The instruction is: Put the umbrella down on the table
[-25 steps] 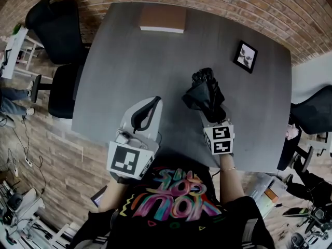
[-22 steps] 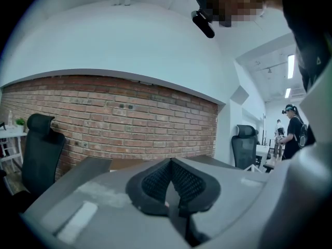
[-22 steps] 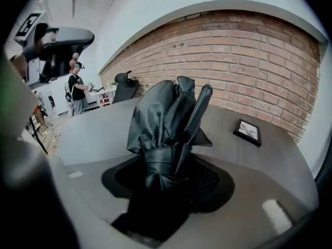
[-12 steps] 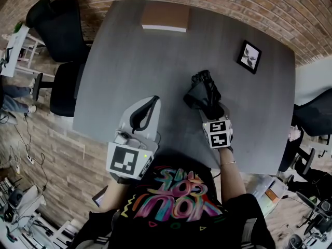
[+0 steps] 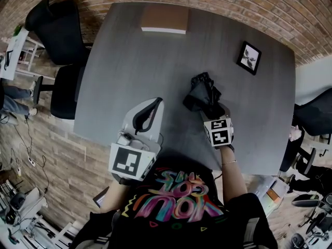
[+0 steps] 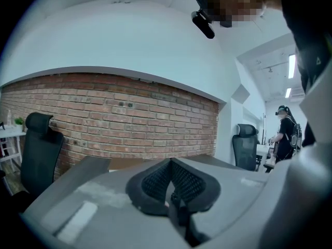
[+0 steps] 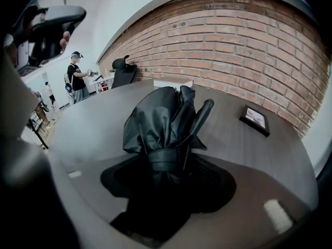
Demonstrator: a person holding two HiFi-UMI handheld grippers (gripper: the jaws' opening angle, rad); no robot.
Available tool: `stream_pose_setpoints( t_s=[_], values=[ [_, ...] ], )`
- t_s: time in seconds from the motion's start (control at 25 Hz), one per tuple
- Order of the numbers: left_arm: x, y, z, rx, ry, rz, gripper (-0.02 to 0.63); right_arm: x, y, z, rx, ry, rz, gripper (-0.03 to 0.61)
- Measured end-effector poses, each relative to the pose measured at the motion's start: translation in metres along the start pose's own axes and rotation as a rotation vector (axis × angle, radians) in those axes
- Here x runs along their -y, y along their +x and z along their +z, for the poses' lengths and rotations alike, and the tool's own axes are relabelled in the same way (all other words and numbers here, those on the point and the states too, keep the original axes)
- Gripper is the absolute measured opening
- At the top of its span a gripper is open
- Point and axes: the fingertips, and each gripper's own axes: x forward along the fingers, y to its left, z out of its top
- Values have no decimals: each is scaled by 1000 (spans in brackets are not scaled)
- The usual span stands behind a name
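Brick walling is seen behind a grey table; a folded black umbrella is laid low on its surface, well apart from a small picture frame; its near end is enclosed by the right gripper, whose jaws are opening, the pads appearing clear of the fabric; the left gripper is held at the table's near edge, jaws closed together, nothing gripped.
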Motion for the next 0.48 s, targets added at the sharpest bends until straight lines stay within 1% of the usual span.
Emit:
stream_pose_setpoints(
  t_s=[0.28, 0.48],
  values=[
    [0, 2, 0, -5, -2, -10, 0, 2, 4, -1, -20, 13, 14, 275],
    [-1, 0, 1, -10, -33, -2, 0, 3, -2, -3, -26, 17, 3, 281]
  ],
)
